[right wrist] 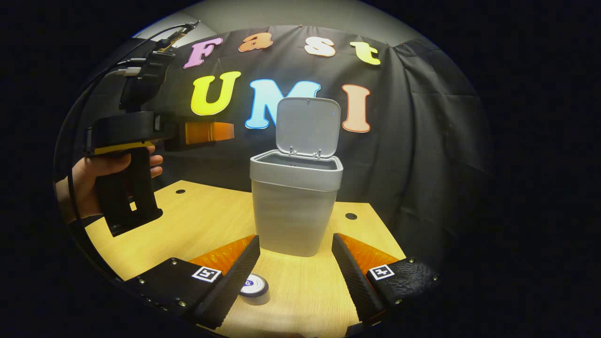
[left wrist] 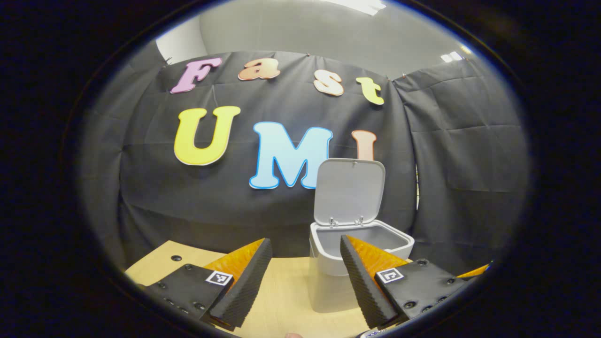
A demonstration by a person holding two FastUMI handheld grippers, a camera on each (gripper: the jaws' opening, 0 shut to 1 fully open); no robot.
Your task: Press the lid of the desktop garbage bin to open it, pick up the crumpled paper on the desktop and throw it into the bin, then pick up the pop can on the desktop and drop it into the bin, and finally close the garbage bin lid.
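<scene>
The garbage bin [right wrist: 295,206] stands on the tabletop [right wrist: 197,225] with its lid [right wrist: 307,126] raised upright at the bin's 12 o'clock edge. The right gripper [right wrist: 295,274] sits low before the bin, fingers spread and empty; the pop can [right wrist: 254,288] stands just beside its left finger, at 7 o'clock from the bin. The left gripper [left wrist: 305,277], held higher, has its fingers released, the bin's open mouth at 1 o'clock. A hand [right wrist: 101,180] grips its handle at 9 o'clock in the right gripper view

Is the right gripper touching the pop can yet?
Apart. The right gripper view shows the open right gripper above the pop can, bare desktop between it and both fingers.
</scene>
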